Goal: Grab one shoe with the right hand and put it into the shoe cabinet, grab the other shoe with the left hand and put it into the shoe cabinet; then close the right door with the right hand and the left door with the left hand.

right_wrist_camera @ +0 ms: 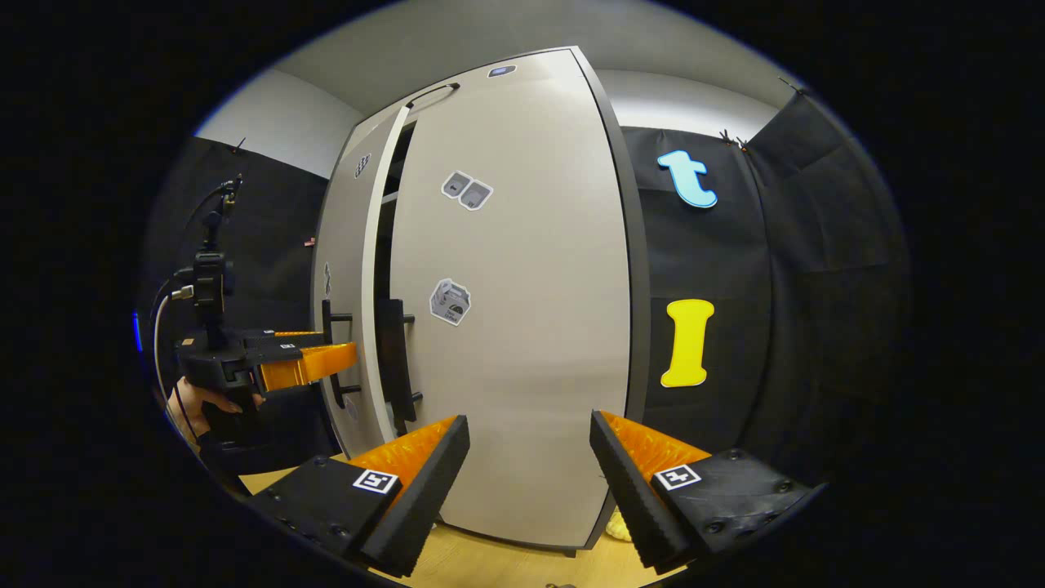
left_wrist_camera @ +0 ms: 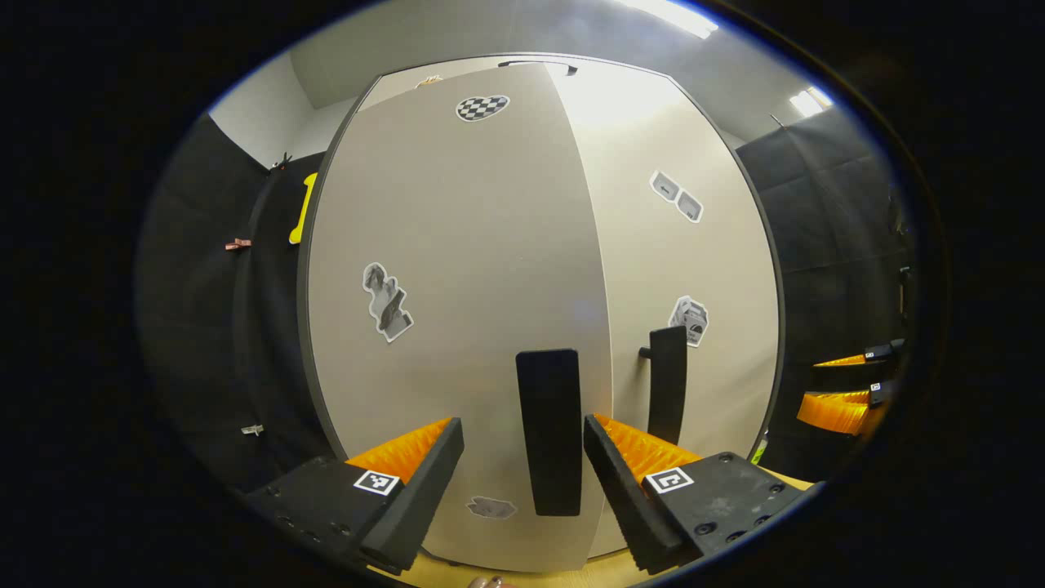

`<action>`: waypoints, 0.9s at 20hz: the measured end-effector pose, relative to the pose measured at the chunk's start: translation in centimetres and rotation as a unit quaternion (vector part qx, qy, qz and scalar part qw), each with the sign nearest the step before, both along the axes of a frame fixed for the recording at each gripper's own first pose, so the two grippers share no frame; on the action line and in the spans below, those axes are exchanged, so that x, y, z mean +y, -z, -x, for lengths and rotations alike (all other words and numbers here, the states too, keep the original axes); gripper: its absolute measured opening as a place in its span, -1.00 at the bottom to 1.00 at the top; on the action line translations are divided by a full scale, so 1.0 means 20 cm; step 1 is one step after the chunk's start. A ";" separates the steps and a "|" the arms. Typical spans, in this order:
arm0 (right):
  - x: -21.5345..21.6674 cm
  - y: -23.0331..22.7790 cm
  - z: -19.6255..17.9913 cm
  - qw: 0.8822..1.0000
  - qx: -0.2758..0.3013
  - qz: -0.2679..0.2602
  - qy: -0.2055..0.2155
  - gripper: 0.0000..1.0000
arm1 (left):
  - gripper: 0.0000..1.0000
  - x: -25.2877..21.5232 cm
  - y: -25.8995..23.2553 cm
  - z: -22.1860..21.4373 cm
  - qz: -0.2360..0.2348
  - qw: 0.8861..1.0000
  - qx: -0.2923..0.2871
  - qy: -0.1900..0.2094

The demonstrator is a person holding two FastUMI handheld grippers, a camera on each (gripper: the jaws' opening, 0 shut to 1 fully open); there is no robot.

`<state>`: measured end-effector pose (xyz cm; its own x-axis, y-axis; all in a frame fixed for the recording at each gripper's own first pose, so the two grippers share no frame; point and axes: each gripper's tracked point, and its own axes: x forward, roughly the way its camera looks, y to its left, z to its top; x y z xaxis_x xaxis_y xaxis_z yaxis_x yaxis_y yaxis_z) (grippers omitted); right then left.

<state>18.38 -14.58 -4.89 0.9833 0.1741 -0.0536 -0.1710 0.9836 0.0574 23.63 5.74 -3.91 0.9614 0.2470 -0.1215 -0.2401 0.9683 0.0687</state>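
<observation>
The pale shoe cabinet faces me with both doors nearly together. Its left door (left_wrist_camera: 457, 245) stands slightly ajar, its edge in front of the right door (left_wrist_camera: 669, 261). My left gripper (left_wrist_camera: 522, 423) is open, with the left door's black handle (left_wrist_camera: 549, 433) between its fingers and untouched. In the right gripper view a dark gap (right_wrist_camera: 384, 245) shows between the left door (right_wrist_camera: 347, 245) and the closed right door (right_wrist_camera: 531, 286). My right gripper (right_wrist_camera: 529, 420) is open just before the right door, holding nothing. The left gripper (right_wrist_camera: 314, 359), held by a hand, sits at the left door's handle (right_wrist_camera: 331, 351).
The right door's black handle (left_wrist_camera: 668, 384) stands just right of the left one. Black cloth walls close in on both sides of the cabinet. A wooden floor (right_wrist_camera: 506, 563) runs under the cabinet. The right gripper (left_wrist_camera: 845, 392) shows at the far right of the left gripper view.
</observation>
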 end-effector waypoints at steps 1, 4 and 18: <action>0.00 -0.01 0.01 1.000 -0.002 0.000 0.003 0.96 | 0.87 -0.02 -0.01 0.03 0.004 1.000 0.000 0.006; 0.04 -0.05 0.07 1.000 -0.011 0.004 0.013 0.96 | 0.88 -0.03 -0.07 0.14 -0.013 1.000 -0.004 0.017; 0.42 -0.14 0.47 0.998 -0.014 0.004 0.057 0.97 | 0.94 0.10 -0.23 0.75 0.004 0.998 -0.008 0.060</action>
